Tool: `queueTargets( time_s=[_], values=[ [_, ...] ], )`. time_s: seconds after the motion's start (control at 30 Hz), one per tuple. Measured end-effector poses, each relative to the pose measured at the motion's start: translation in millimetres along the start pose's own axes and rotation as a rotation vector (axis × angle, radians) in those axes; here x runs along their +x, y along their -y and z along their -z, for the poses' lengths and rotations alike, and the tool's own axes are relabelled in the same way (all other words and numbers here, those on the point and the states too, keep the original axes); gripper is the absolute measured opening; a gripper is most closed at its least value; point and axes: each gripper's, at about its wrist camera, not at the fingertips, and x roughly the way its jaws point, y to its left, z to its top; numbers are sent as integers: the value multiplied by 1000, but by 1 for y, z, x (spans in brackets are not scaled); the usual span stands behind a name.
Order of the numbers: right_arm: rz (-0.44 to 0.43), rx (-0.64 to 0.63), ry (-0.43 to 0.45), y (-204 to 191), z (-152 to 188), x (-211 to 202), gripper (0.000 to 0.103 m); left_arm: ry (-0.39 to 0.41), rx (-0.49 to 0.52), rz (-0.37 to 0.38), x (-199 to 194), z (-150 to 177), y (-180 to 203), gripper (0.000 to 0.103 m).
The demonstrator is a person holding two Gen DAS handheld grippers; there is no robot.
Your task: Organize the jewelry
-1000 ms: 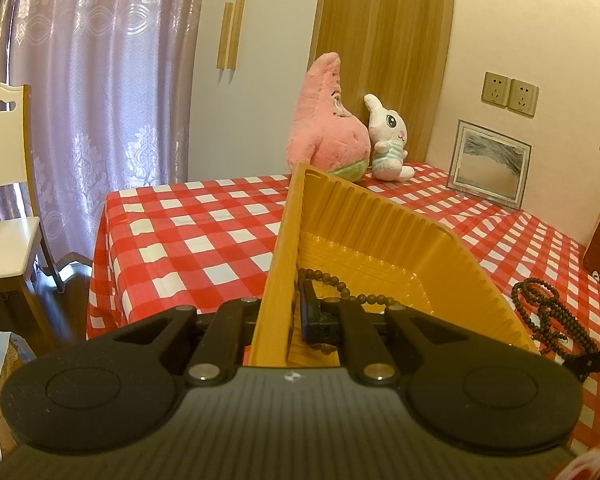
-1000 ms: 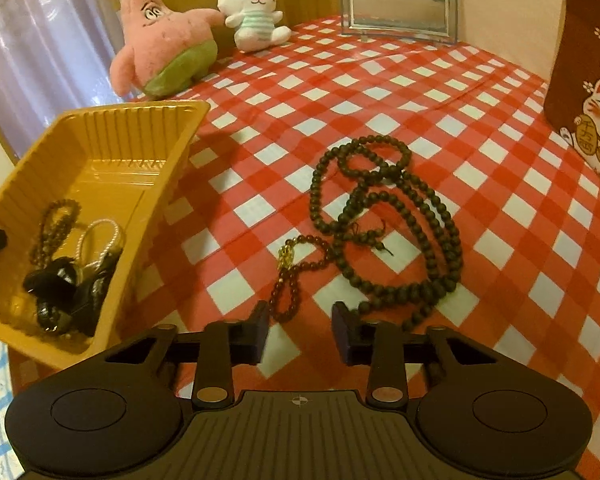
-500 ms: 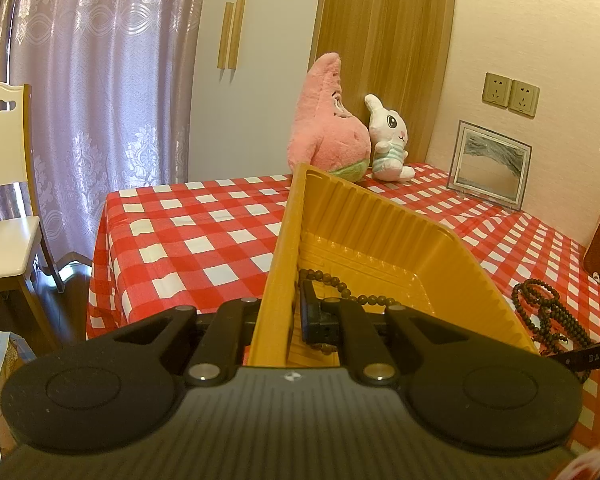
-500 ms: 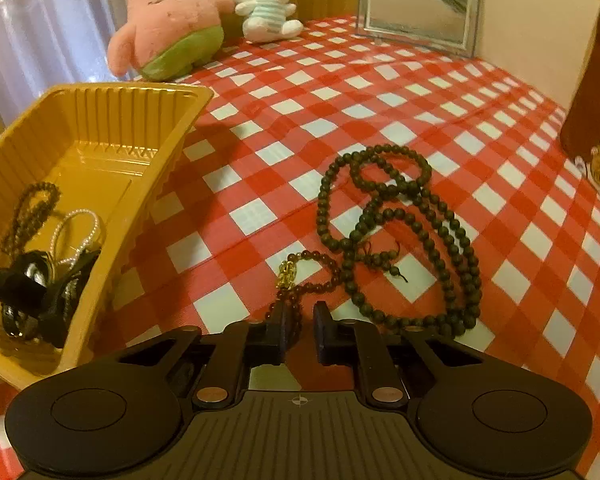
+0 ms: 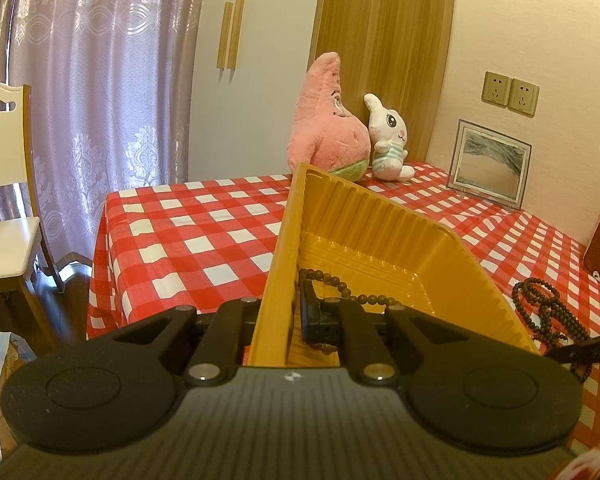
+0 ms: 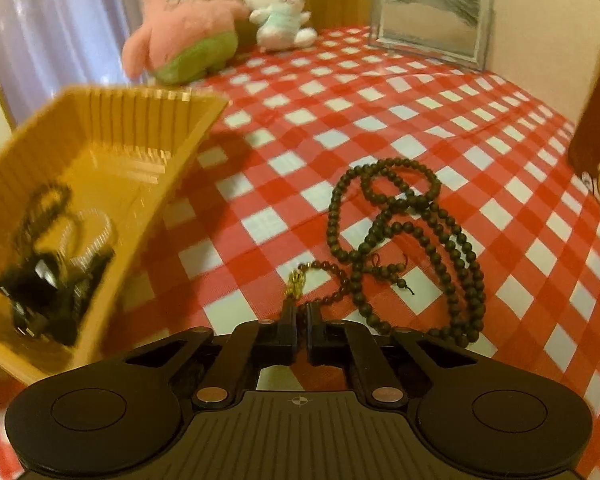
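Left wrist view: left gripper point(image 5: 278, 312) clamped on the yellow tray's point(image 5: 380, 216) side wall; tray overhangs the tablecloth's point(image 5: 188, 236) near edge; only dark beads show inside.
Right wrist view: right gripper point(image 6: 301, 322), jaws just closing, pinches the small reddish bracelet point(image 6: 320, 280) beside the long bead necklace point(image 6: 412, 240) mid-cloth; tray also holds a pearl bracelet point(image 6: 92, 232).

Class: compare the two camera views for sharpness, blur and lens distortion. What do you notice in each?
Left wrist view: sharp; fisheye bends the curtain and darkens the corners. Right wrist view: motion blur smears the yellow tray and plush toys, while the dark bead necklace beyond the right gripper stays fairly crisp.
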Motion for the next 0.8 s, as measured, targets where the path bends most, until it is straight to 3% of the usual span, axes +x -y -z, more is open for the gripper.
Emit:
queueTargets(
  time_s=[0.33, 0.57, 0.8],
  values=[
    [-135, 195, 95, 25, -26, -54, 4, 2, 4, 2, 1, 0, 1, 8],
    [-226, 254, 162, 28, -45, -89, 4, 3, 2, 2, 1, 0, 2, 8],
    [-331, 269, 175, 12, -59, -105, 4, 4, 4, 2, 1, 0, 2, 8]
  ],
)
